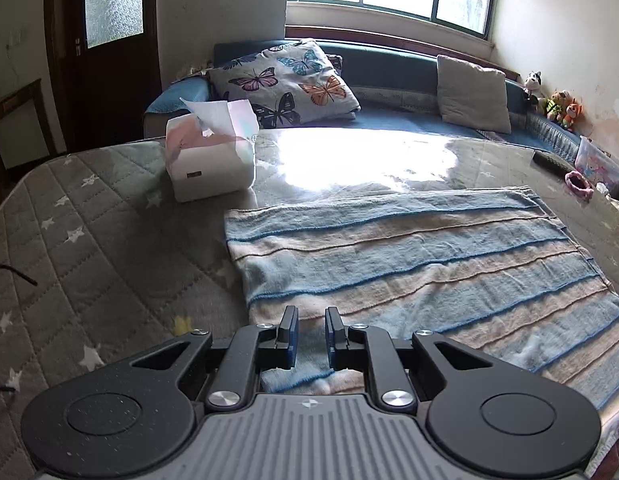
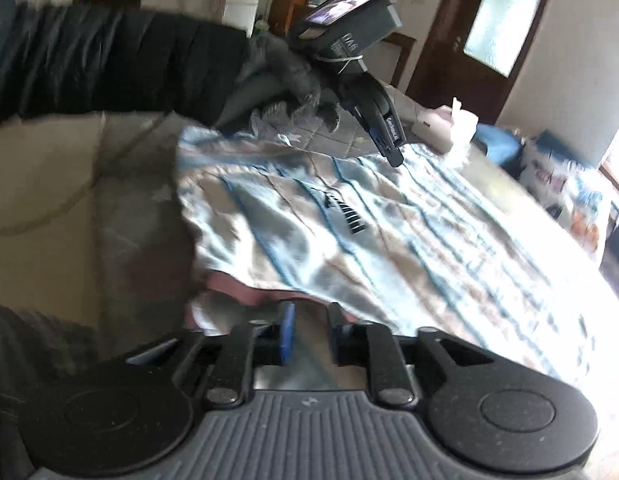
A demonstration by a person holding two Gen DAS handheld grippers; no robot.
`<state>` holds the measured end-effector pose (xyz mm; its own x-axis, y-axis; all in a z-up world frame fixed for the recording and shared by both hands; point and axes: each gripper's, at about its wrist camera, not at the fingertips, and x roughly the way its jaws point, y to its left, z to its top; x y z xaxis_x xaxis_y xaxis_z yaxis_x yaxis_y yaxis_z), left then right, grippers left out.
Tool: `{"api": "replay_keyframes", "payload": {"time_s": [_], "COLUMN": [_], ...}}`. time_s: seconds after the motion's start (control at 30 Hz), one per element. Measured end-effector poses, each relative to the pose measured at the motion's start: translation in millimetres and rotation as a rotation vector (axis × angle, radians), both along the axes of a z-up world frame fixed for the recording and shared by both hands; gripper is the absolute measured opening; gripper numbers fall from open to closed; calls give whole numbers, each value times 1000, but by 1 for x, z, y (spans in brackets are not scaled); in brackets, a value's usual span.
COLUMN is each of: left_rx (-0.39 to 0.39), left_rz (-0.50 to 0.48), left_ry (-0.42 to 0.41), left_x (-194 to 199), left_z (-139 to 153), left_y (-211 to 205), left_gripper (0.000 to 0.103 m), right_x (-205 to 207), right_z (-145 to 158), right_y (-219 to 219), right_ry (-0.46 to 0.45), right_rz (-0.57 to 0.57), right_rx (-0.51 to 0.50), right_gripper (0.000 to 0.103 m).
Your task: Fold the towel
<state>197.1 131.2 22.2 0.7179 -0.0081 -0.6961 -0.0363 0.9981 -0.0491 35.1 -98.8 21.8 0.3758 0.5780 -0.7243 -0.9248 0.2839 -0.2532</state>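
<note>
The blue-and-beige striped terry towel (image 1: 409,264) lies flat on the grey quilted table cover (image 1: 89,240). Left gripper (image 1: 311,338) and right gripper (image 2: 309,334) hover parted and empty over its near edge; any pinch should catch both corners evenly.

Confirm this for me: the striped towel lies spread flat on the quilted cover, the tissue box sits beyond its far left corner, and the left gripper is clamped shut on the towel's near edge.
Not quite. In the left wrist view the left gripper is open, its fingers apart above the near edge of the striped towel, gripping nothing. The rest holds: the towel lies flat on the quilted cover, with the tissue box beyond its far left corner.
</note>
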Motion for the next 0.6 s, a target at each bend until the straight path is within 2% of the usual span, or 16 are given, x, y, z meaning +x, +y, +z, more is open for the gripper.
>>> {"api": "replay_keyframes", "payload": {"time_s": [0.07, 0.17, 0.37, 0.47, 0.5, 0.6], "left_rx": [7, 13, 19, 24, 27, 41], "left_rz": [-1, -2, -7, -8, -6, 0], "left_ry": [10, 26, 44, 49, 47, 41], "left_x": [5, 11, 15, 17, 17, 18], "left_z": [-2, -6, -14, -18, -18, -19], "left_y": [1, 2, 1, 0, 0, -2], "left_gripper": [16, 16, 16, 16, 16, 15], "right_x": [0, 0, -6, -8, -7, -8], "right_z": [-5, -12, -25, -28, -29, -28], "right_y": [5, 11, 19, 25, 26, 27], "right_ry": [-77, -141, -254, -251, -241, -221], "right_rz": [45, 100, 228, 298, 305, 311], "right_rx": [-37, -77, -129, -147, -152, -151], "right_gripper": [30, 34, 32, 8, 4, 1]}}
